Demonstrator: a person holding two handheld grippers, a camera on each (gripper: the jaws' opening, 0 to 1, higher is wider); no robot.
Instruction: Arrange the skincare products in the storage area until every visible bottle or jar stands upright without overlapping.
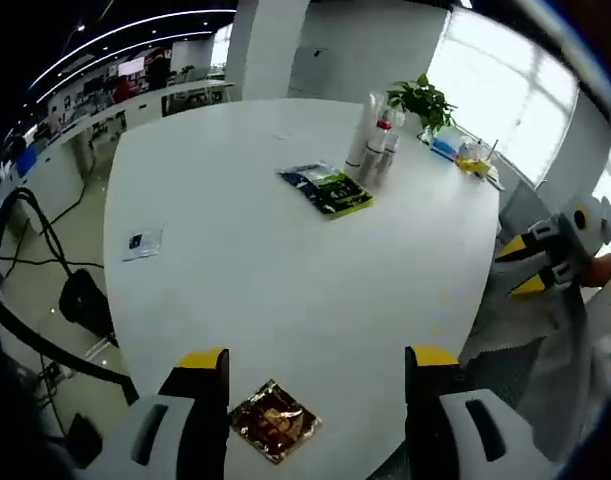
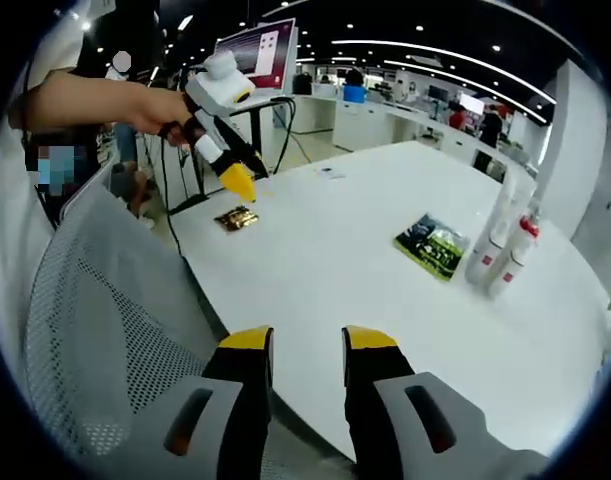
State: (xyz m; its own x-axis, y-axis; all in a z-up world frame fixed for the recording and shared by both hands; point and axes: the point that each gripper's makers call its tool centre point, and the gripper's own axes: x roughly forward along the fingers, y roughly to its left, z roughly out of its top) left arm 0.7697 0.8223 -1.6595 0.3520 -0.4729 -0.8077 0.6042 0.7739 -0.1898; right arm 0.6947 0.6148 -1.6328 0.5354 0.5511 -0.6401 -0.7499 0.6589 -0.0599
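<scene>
At the near edge of the white bench (image 1: 285, 270), the left hand-held gripper (image 1: 317, 362) hangs with its yellow-tipped jaws wide apart, nothing between them. Just beyond and between those jaws a gold foil sachet (image 1: 274, 420) lies flat near the bench edge. In the right gripper view the same sachet (image 2: 236, 217) lies just under the yellow tips of the left hand-held gripper (image 2: 235, 180), held by a person's hand (image 2: 165, 108); touching or not, cannot tell.

The right hand-held gripper (image 2: 308, 340) sits over the bench edge, jaws a small way apart, empty. A grey mesh chair back (image 2: 105, 330) lies below and to its left.

Skincare bottles (image 1: 373, 145): a tight cluster of upright, slim white bottles on the far side of the bench, at least one with a red collar. From the right gripper view the bottles (image 2: 500, 250) stand upright, just beside each other; exact count unclear. A dark green and black flat packet (image 1: 326, 188) lies near them, well apart from the sachet. A small potted plant (image 1: 422, 100) stands behind the bottles, with a yellowish item and a blue one (image 1: 463, 152) beside it. A small clear-wrapped card (image 1: 142, 241) lies alone toward the left side of the bench.
</scene>
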